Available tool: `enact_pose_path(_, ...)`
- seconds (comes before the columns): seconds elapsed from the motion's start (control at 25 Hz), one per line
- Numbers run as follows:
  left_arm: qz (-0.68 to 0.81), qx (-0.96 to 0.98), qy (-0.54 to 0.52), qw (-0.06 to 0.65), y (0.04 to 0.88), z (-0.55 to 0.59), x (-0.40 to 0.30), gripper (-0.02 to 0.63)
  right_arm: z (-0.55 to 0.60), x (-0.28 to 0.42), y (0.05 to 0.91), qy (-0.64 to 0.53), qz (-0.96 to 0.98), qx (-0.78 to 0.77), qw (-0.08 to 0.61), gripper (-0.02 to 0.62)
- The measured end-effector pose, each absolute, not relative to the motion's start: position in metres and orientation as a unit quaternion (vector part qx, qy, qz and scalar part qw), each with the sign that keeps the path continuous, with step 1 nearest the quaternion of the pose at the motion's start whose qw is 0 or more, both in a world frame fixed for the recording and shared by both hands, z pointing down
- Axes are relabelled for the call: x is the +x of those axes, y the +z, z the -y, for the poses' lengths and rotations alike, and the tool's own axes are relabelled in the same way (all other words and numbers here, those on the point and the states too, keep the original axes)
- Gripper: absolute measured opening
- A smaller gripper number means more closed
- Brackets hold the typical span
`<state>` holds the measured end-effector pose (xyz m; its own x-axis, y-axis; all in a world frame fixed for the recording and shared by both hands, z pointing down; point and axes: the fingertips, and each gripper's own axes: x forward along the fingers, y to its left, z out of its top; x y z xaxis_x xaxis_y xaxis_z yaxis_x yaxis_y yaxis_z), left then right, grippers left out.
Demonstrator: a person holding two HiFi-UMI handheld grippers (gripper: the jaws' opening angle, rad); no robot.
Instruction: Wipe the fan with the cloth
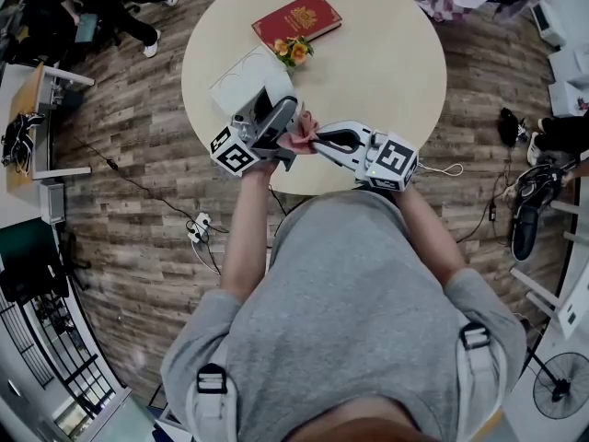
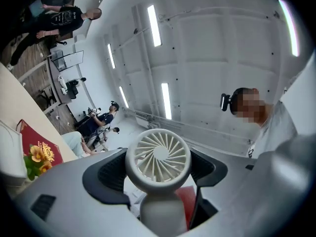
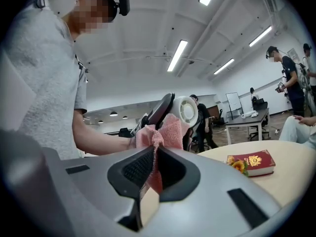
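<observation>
The left hand-held gripper (image 2: 157, 173) is clenched on the stem of a small white fan (image 2: 158, 154), whose round grille stands just above the jaws at lower centre of the left gripper view. The right hand-held gripper (image 3: 155, 164) grasps a pink cloth (image 3: 165, 132); the bunched end presses against the fan's side at mid-frame. In the head view both meet over the near edge of the round surface (image 1: 396, 63). A red book (image 1: 296, 17) and small flowers (image 1: 293, 51) lie toward the top.

The person wears a grey T-shirt (image 1: 350, 293) (buckled shoulder straps (image 1: 475, 339)).
</observation>
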<state>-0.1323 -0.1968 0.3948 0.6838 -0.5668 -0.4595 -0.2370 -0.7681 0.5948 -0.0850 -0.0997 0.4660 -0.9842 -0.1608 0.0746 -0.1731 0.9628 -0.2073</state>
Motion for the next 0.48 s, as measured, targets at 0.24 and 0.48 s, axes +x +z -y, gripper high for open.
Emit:
enact_pose_path(0.24, 0.27, 0.896, -0.25, 0.248, 0.414, 0.199, -0.119, 0.374, 0.12, -0.065, 0.461, 0.086, 0.987, 0.134, 0.016, 0.029)
enact_pose_path(0.48, 0.281, 0.913, -0.185, 0.229, 0.425, 0.195, -0.107, 0.374, 0.135, -0.046, 0.455, 0.105, 0.978, 0.181, 0.009, 0.029)
